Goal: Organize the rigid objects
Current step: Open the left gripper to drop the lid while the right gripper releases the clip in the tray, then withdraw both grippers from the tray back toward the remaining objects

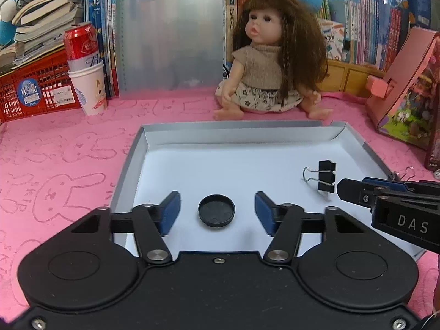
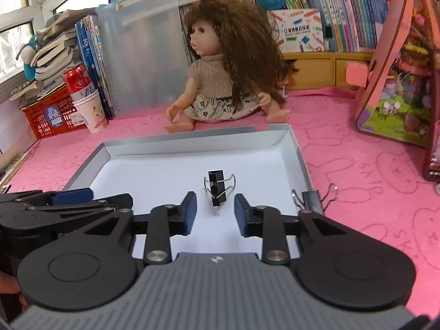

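Now the left gripper (image 1: 217, 213) stands wide open over the near part of a shallow white tray (image 1: 143, 140), its blue pads on either side of a round black cap (image 1: 216, 210) that lies flat on the tray floor, touching neither pad. Over toward the tray's right side a black binder clip (image 1: 326, 176) sits on the white floor with its wire handles spread; the right gripper (image 2: 215, 213) is also open and holds nothing, and in its own view the clip (image 2: 217, 188) lies just ahead of the gap between its pads. A second binder clip (image 2: 312, 199) rests at the tray's right edge, and whether it grips the rim or only lies against it cannot be told. The tray lies on a worktop covered by a pink cloth (image 1: 68, 165) with rabbit outlines. Behind the tray's far edge sits a long-haired doll (image 1: 272, 63), and at the worktop's far left a red can (image 1: 81, 46) stands in a paper cup (image 1: 89, 90) beside a red basket (image 1: 35, 90).
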The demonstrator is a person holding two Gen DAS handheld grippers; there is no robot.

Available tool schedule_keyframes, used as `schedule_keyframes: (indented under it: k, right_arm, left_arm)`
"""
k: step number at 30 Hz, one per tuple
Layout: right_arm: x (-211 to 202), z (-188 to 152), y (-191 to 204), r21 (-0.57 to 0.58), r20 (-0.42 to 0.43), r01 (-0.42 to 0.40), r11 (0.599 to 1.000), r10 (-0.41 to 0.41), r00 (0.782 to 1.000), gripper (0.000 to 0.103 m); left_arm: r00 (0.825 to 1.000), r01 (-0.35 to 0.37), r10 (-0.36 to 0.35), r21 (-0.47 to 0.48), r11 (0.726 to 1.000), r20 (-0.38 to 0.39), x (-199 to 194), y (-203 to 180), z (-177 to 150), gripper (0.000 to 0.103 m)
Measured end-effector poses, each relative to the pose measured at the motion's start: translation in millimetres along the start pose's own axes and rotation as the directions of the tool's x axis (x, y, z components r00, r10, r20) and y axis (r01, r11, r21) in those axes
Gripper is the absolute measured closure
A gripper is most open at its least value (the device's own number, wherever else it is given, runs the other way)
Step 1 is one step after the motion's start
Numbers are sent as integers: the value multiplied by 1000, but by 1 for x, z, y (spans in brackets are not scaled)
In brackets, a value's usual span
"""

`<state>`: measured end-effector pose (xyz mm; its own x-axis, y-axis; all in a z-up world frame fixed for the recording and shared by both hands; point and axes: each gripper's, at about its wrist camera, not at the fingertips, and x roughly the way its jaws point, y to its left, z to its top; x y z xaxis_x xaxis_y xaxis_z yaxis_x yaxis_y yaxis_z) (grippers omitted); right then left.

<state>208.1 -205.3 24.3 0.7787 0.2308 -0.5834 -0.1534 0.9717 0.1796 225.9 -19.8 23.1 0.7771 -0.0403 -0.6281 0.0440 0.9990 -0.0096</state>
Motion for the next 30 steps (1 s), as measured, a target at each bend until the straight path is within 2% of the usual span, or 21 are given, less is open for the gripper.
schedule_keyframes:
  k: [3,5,16,30]
  right_arm:
    - [-12,-1,-1,-10,19,-4,1000,4,1000,44]
    - [-20,-2,-2,-13,27,-11,1000,11,1000,38]
    - [-62,-14,-3,-46,77,-21,999,24,997,19]
    - [-102,-43,4,-82,112,-29,996,38,993,17]
  left_arm:
    - [1000,14,-14,-2,1000,12,-11,2,0,27]
    - [999,27,-27,0,1000,21,-20,3,0,25]
    - [994,91,-93,43,995,63,-67,2,-14,21]
    - [984,153,-158,60,986,84,-113,-2,-48,20]
